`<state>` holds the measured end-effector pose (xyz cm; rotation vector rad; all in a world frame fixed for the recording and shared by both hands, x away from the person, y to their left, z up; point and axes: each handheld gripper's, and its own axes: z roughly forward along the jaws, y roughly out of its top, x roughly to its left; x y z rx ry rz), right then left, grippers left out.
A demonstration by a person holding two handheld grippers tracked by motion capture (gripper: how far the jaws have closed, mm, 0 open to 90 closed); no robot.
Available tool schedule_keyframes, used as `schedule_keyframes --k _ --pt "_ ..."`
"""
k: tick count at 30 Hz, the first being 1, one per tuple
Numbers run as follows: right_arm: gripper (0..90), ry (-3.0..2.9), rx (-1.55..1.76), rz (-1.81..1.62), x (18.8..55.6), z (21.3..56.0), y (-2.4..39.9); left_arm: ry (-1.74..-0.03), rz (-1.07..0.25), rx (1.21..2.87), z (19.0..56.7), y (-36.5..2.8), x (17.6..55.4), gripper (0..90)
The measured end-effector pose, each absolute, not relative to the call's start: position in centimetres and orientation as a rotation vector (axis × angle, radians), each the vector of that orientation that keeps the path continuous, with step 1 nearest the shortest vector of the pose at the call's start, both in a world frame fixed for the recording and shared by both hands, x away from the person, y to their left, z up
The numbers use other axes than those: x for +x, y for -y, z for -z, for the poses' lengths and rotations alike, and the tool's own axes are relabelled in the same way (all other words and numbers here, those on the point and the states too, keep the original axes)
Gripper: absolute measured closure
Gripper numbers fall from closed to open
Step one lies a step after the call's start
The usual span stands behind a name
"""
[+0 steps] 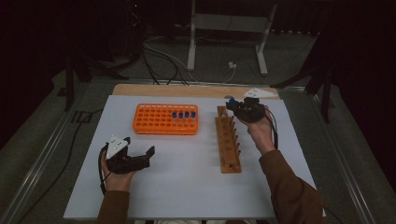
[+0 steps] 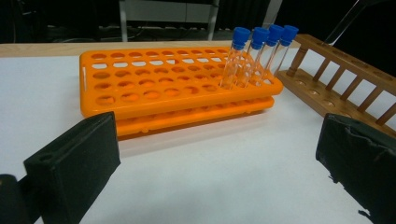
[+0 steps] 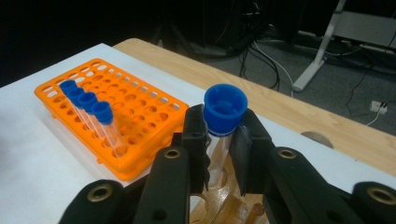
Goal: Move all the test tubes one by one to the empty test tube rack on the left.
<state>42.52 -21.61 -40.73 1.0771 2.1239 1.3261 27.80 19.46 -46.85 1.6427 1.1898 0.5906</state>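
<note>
While my right gripper [image 3: 223,140] is clenched on a blue-capped tube [image 3: 223,116] just under its cap, above the far end of the wooden rack [image 1: 228,140], the main risk I see is the glass slipping or tipping, since only the upper part is pinched. If I swing it toward the orange rack [image 1: 166,119] at 9 o'clock carelessly, its lower end could clip the wooden rack's pegs or knock the four standing tubes [image 2: 259,56] in the orange rack's right end. Missing a hole would likely jam it on the rack top. Tube's long axis runs roughly vertical, cap up, bottom down toward the wooden rack. My left gripper [image 1: 133,156] is released, jaws wide apart, holding nothing, low at 7 o'clock on the white table [image 1: 187,186].
</note>
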Motion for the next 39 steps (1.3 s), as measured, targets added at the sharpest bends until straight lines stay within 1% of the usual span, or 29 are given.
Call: schedule_keyframes --k 8,20,22,28,34,39 --pt "77.3 -2.118 1.04 -1.357 41.6 39.5 22.0 -1.187 -0.587 1.65 47.0 -19.2 27.8 0.7" --pt "77.3 -2.16 0.987 -1.41 40.1 39.0 21.6 -1.175 -0.593 1.651 46.8 -18.6 27.8 0.7" --pt "77.3 -2.174 0.984 -1.423 39.8 39.1 21.6 -1.169 -0.576 1.635 46.6 -18.4 27.8 0.7" --pt "77.3 -2.217 0.956 -1.433 39.1 39.2 21.2 -1.133 -0.587 1.615 45.3 -17.5 28.0 0.7" --pt "77.2 -2.255 0.918 -1.448 38.1 39.0 20.4 -1.081 -0.606 1.658 44.2 -16.0 28.5 0.7" --pt "77.2 -2.286 0.893 -1.459 37.5 39.1 19.5 -1.038 -0.595 1.683 43.6 -14.6 29.0 0.8"
